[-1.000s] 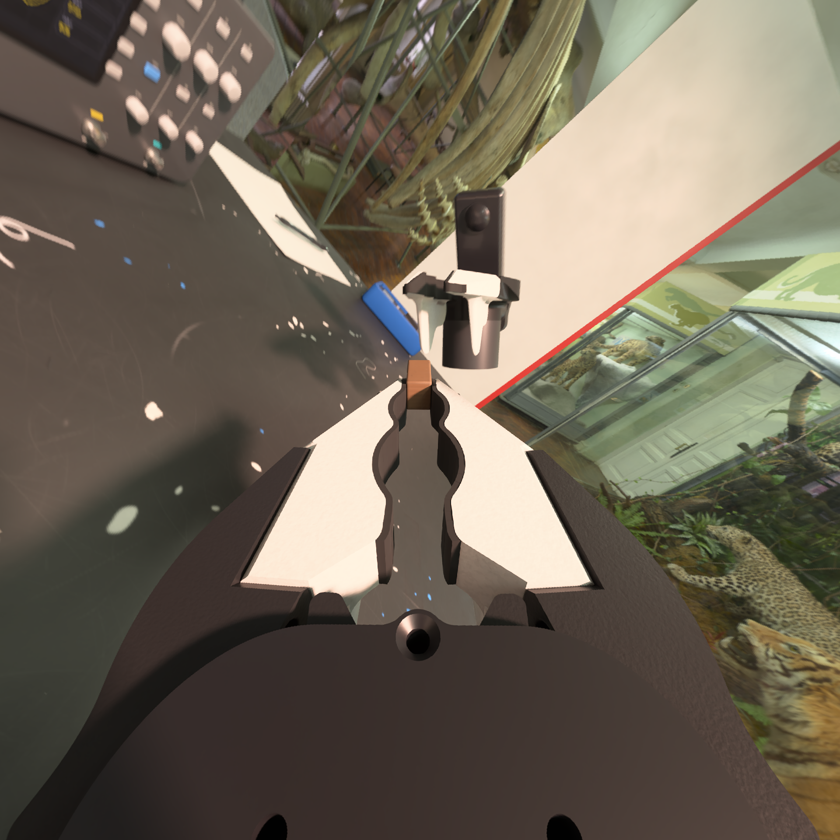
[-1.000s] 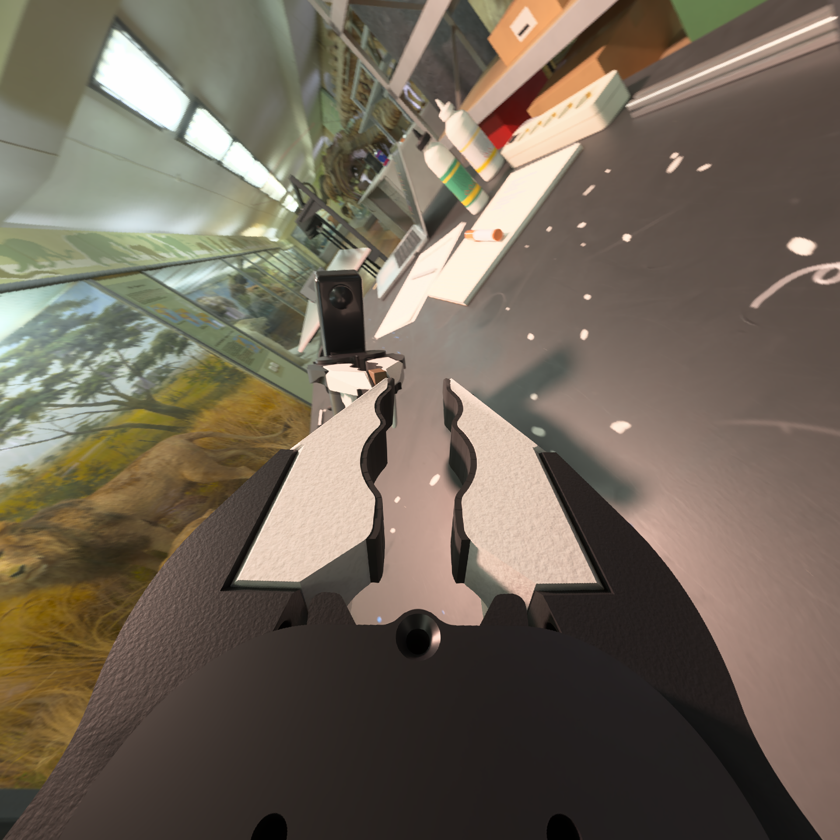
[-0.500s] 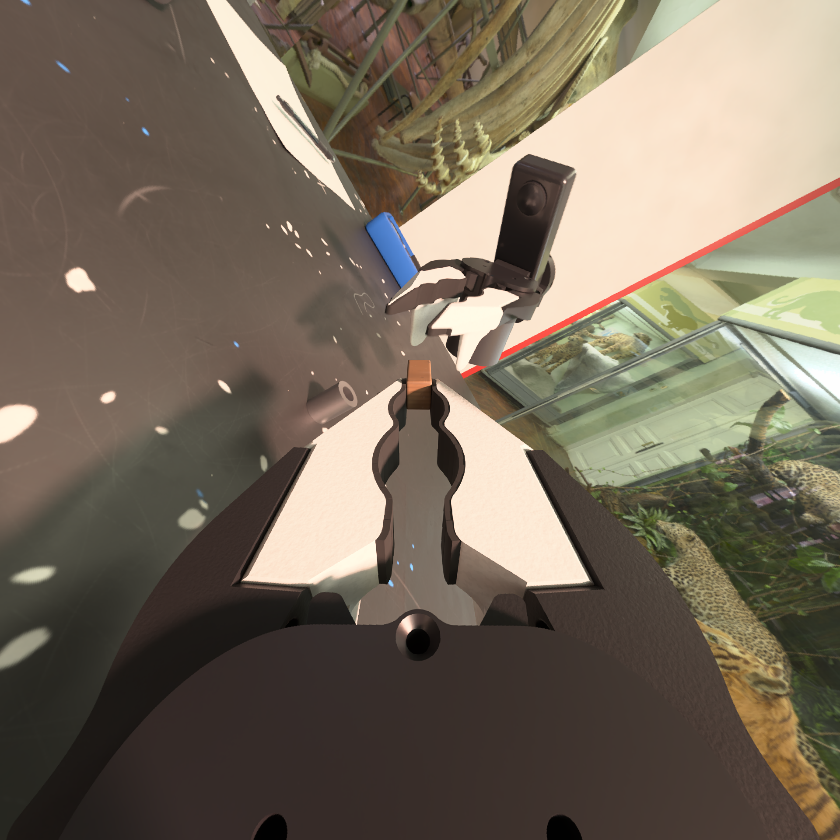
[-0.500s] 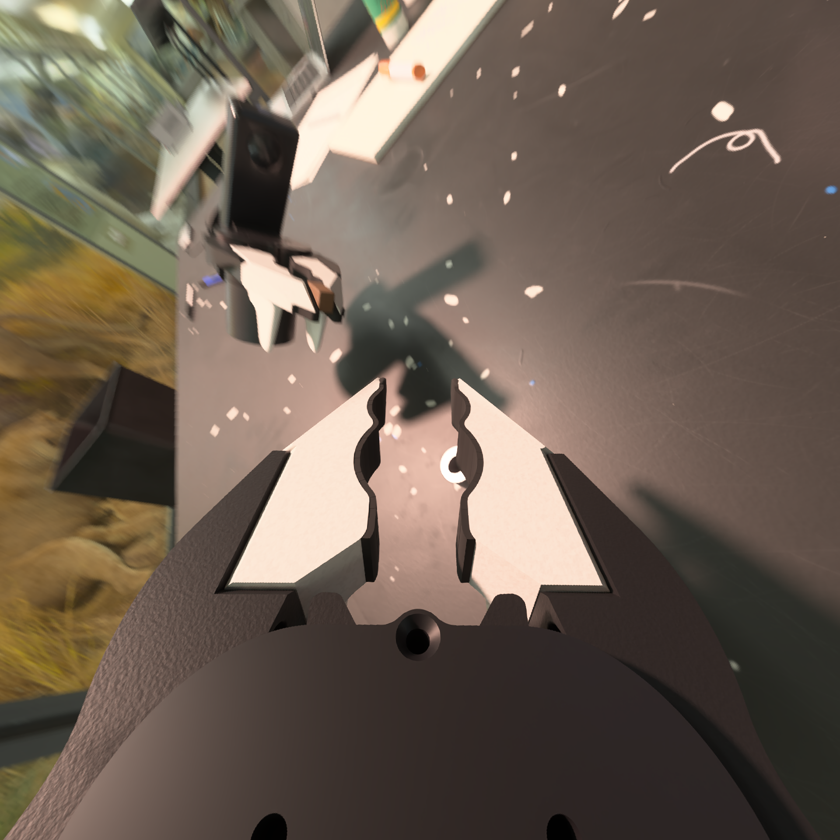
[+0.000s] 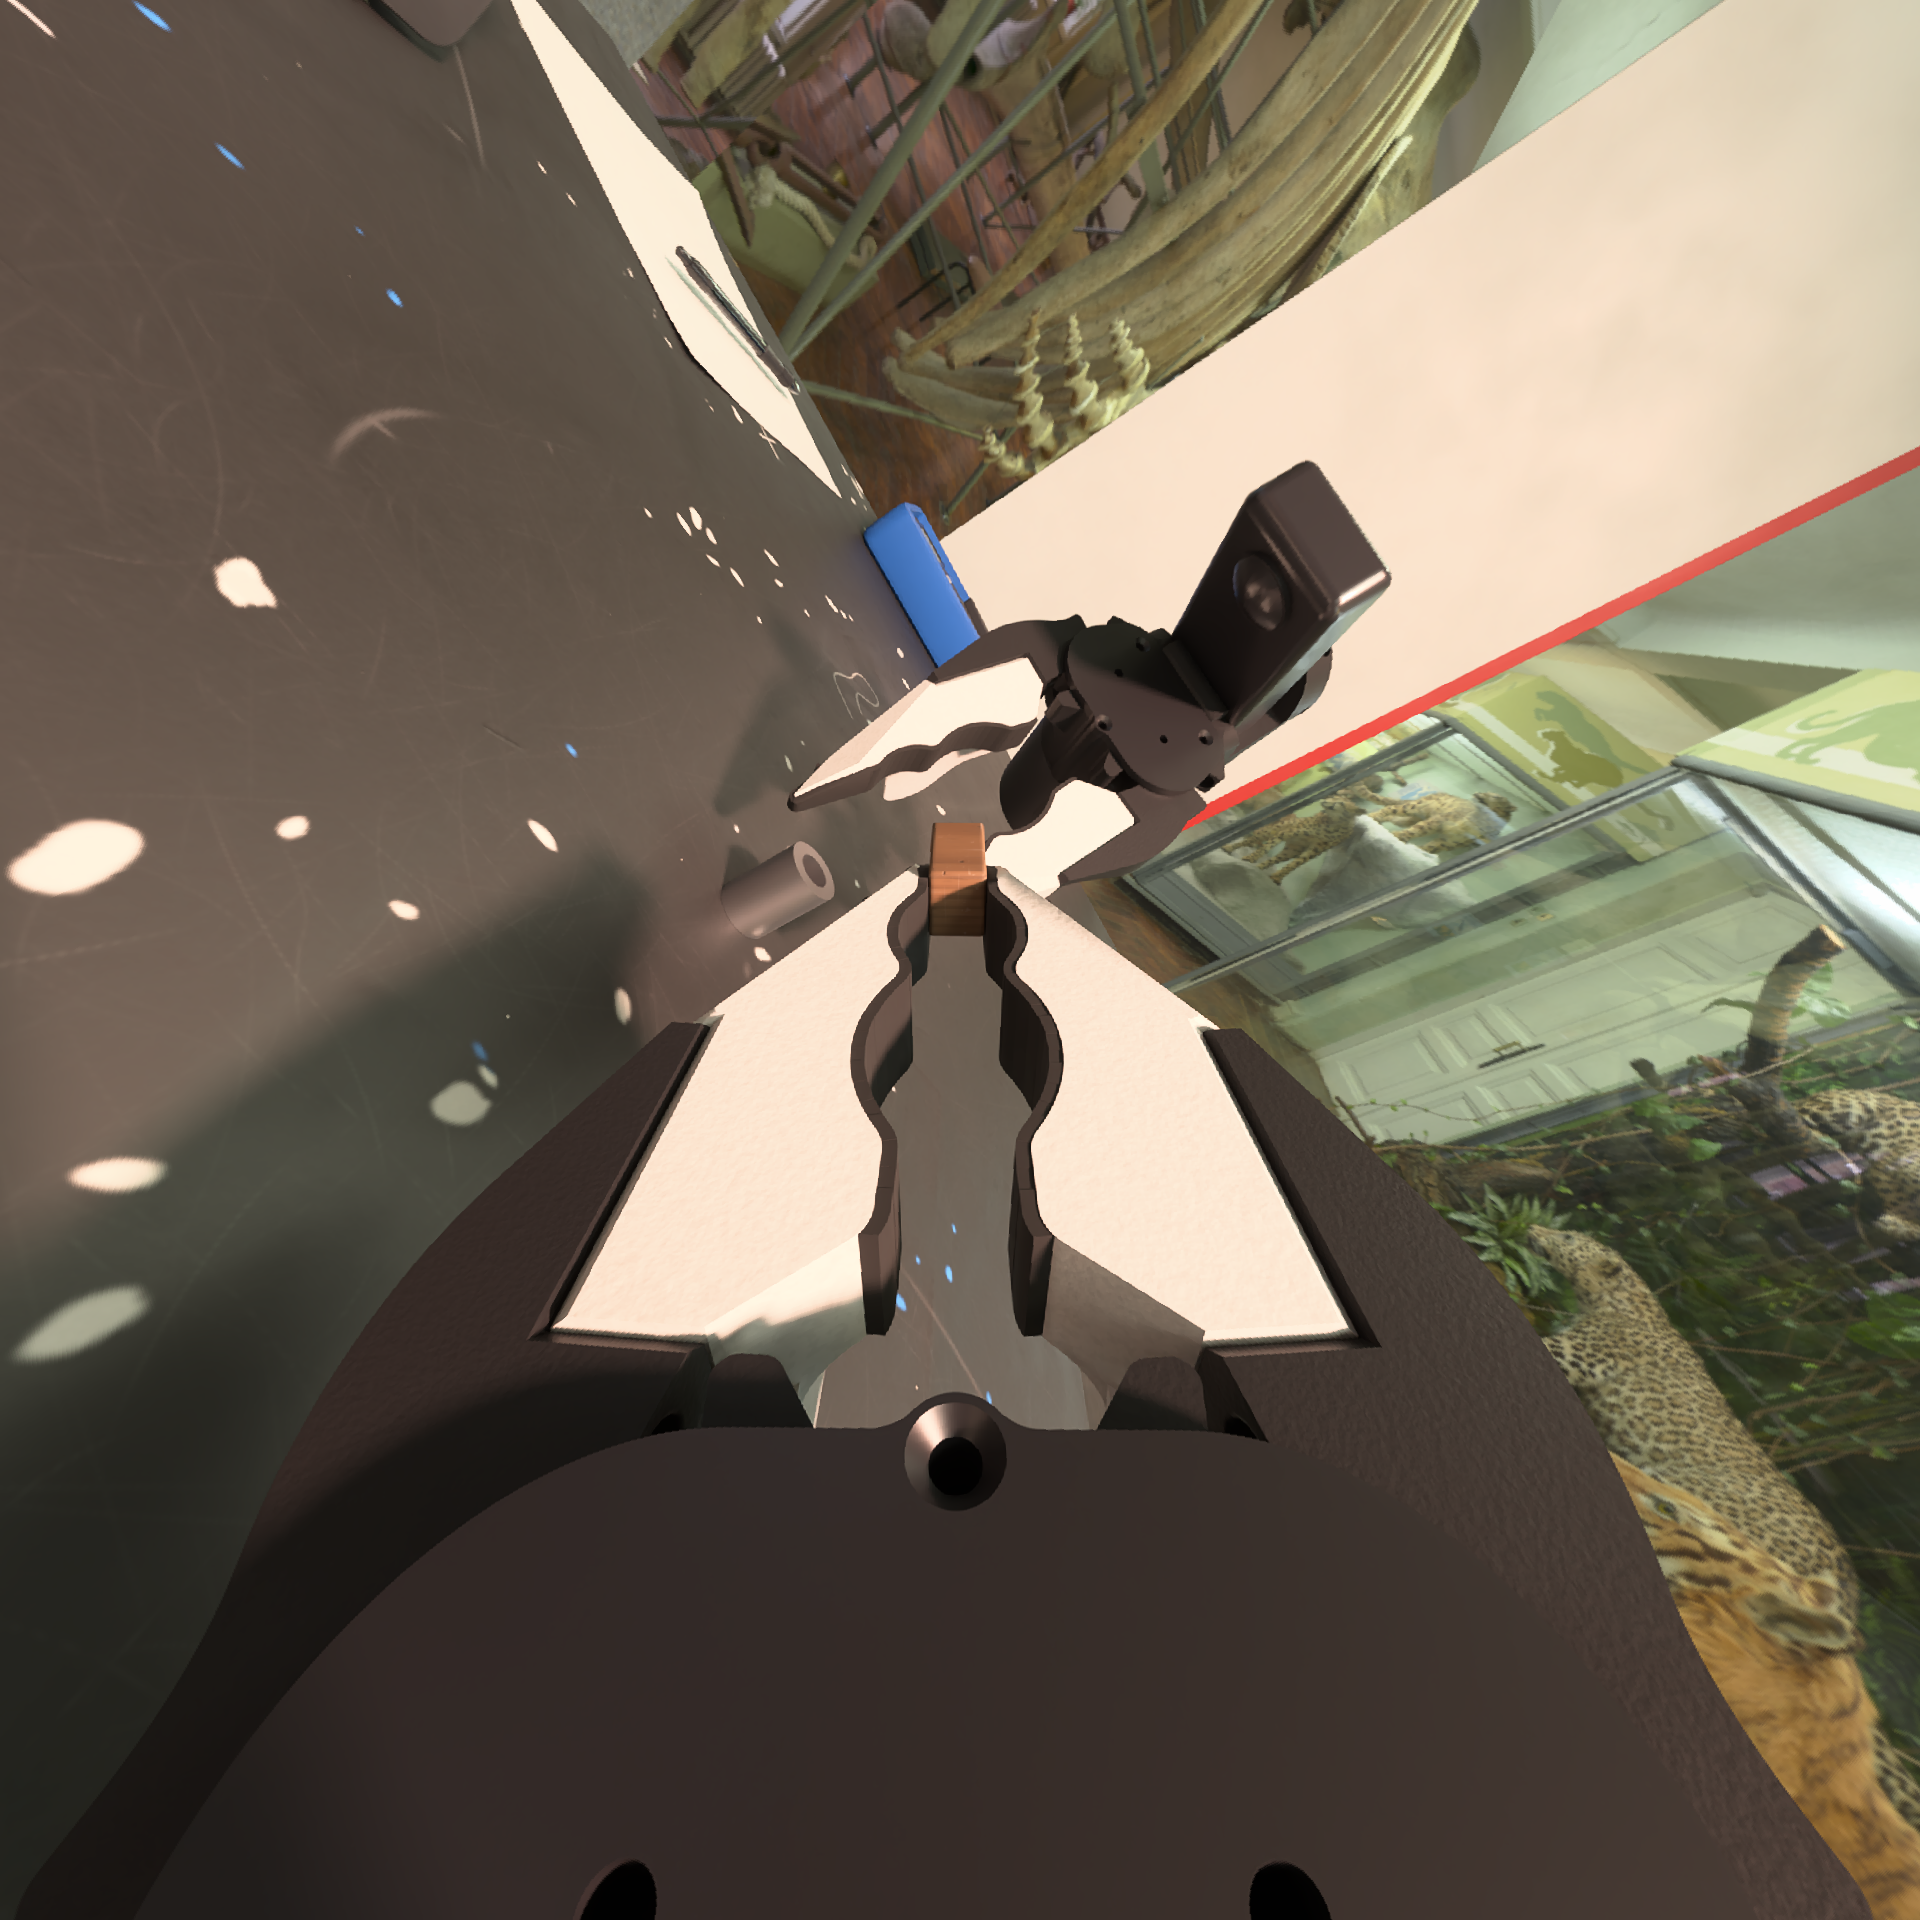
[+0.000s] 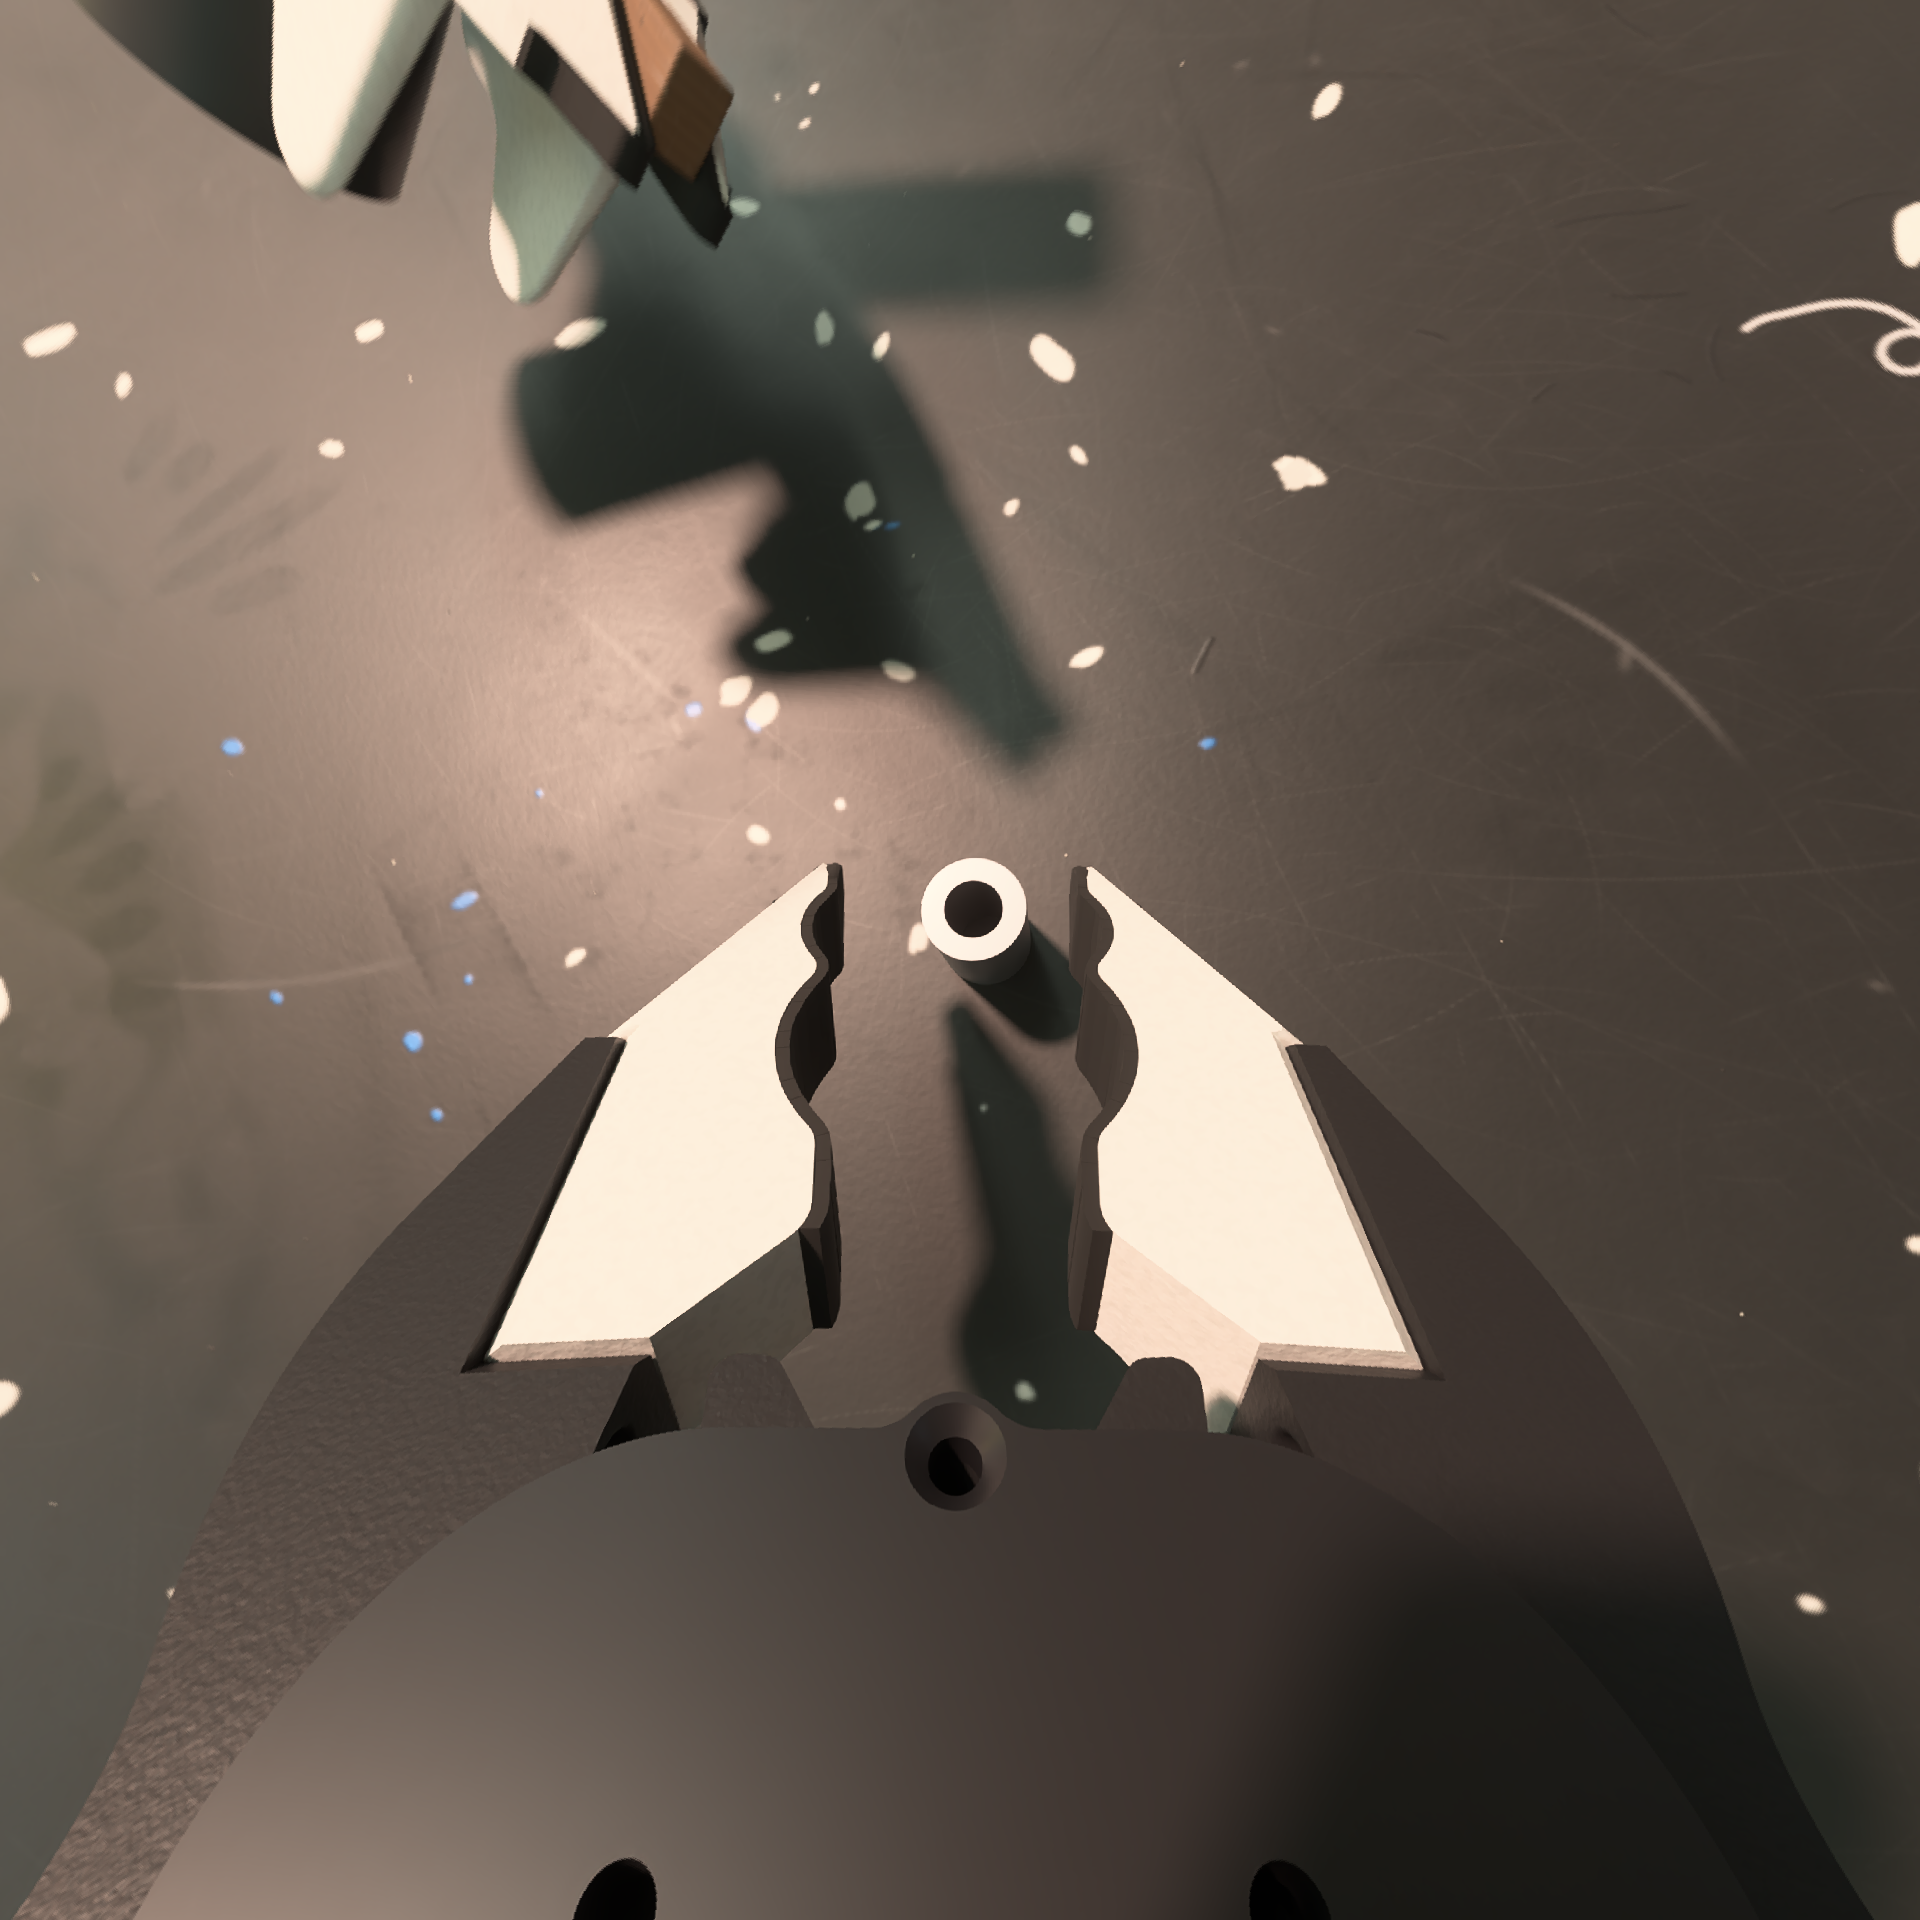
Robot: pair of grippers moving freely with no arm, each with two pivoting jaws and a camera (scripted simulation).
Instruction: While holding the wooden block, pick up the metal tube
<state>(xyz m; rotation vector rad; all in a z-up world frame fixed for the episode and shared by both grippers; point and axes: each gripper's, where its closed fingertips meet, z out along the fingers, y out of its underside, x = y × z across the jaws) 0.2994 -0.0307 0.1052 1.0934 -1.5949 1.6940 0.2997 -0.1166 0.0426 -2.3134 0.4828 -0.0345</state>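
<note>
1. Left hand-held gripper (image 5: 958, 883): its two white fingers are clamped on the wooden block (image 5: 957, 878), a small brown piece pinched at the very tips and sticking out a little past them.
2. Right hand-held gripper (image 6: 956, 894): jaws spread apart and gripping nothing, pointing down at the dark surface (image 6: 1455, 727).
3. Between its fingertips, in the right wrist view, stands the metal tube (image 6: 977, 925), a short grey cylinder seen end-on with its round bore facing the camera. Neither finger touches it; a gap shows on both sides.
4. From the left wrist view the metal tube (image 5: 779, 886) rests on the surface (image 5: 260, 468) just left of the left fingertips. The right hand-held gripper (image 5: 935, 800) hangs close above and behind it, its fingers reaching toward the tube.
5. At the top left of the right wrist view, the left hand-held gripper (image 6: 665, 156) shows with the wooden block (image 6: 681, 109) at its tip, clear above the surface. Gripper shadows fall on the surface below it.
6. A blue flat object (image 5: 920, 592) lies at the far edge of the surface, beside a white sheet (image 5: 665, 249).
7. White and blue flecks, scratches and a few chalk-like squiggles mark the surface. I can see no legible brand, label or writing on either gripper, the tube or the block.
</note>
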